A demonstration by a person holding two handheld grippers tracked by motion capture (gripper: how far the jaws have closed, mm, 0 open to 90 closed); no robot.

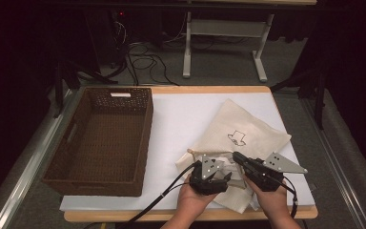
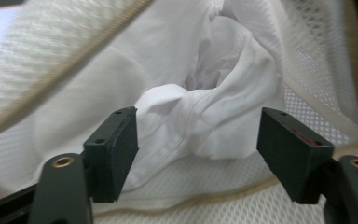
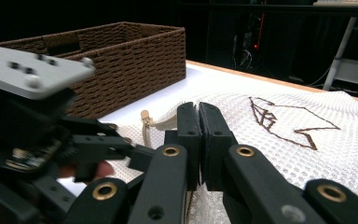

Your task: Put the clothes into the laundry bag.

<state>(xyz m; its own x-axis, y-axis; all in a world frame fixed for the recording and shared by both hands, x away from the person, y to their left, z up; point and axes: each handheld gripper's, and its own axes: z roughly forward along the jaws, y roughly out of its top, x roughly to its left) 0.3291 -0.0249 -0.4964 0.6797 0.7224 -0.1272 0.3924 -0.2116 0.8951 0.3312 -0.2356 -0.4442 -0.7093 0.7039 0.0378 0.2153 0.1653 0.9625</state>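
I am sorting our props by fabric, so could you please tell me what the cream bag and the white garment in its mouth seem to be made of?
Cream drawstring bag: apparently a matt mesh textile; a fine grid of holes shows in both gripper views. White crumpled garment: looks like thin, smooth woven cloth, perhaps cotton, with soft folds and a stitched seam.

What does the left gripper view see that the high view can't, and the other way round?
The left gripper view looks into the mesh bag's mouth: crumpled white cloth sits between the left gripper's open jaws, untouched. The high view adds the brown woven basket, the white table mat and the right gripper. Both show the cream mesh bag and the left gripper.
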